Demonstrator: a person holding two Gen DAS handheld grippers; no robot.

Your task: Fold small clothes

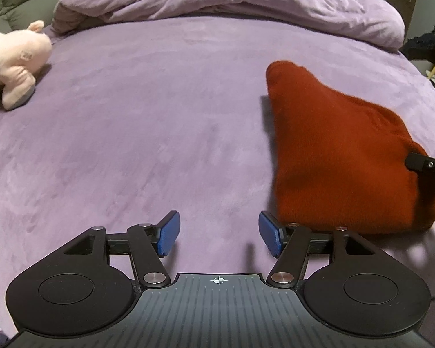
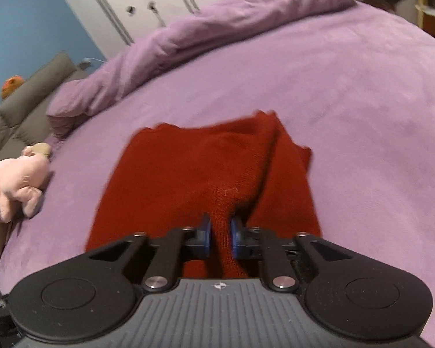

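Now | red knit garment (image 2: pixel 188 168) bunched, probably folded | right gripper (image 2: pixel 219 233) pinching it

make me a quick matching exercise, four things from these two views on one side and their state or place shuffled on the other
Things:
1. left gripper
2. right gripper
3. red knit garment
4. pink plush toy

States or places:
A. lying at the left side of the bed
B. open, holding nothing
C. pinched and partly lifted off the purple cover
D. shut on fabric

Pairs: 1-B, 2-D, 3-C, 4-A
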